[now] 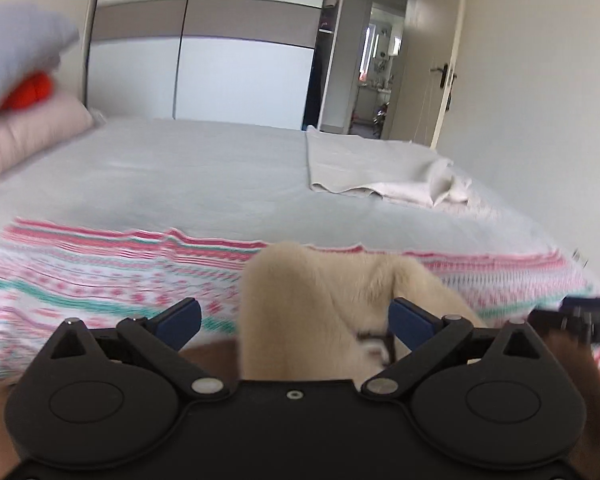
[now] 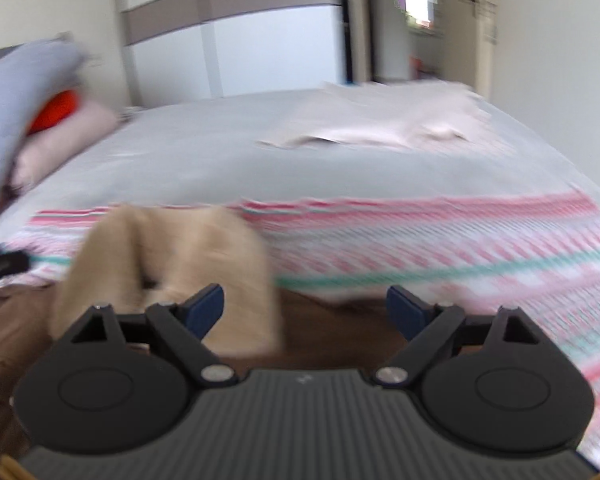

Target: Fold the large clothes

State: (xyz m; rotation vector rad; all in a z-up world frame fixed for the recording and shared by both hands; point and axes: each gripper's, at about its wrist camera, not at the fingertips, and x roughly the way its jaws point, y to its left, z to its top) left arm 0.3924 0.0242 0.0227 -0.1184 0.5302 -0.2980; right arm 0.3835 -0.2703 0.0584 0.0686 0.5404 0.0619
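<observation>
A garment with a cream fleece lining [image 1: 320,308] and brown outer fabric [image 2: 340,328] lies bunched at the near edge of the bed, on a pink, white and green patterned cloth [image 1: 100,280]. My left gripper [image 1: 296,318] is open, its blue fingers on either side of the cream fleece. My right gripper [image 2: 306,308] is open above the brown fabric, with the cream fleece [image 2: 172,264] at its left finger. The right gripper's tip also shows at the right edge of the left wrist view [image 1: 588,316].
A grey bed sheet [image 1: 180,168] stretches ahead. A folded beige blanket [image 1: 372,164] lies at the far right. Pillows [image 1: 28,132] and an orange item [image 1: 32,88] sit at the left. A wardrobe [image 1: 240,72] and an open door stand behind.
</observation>
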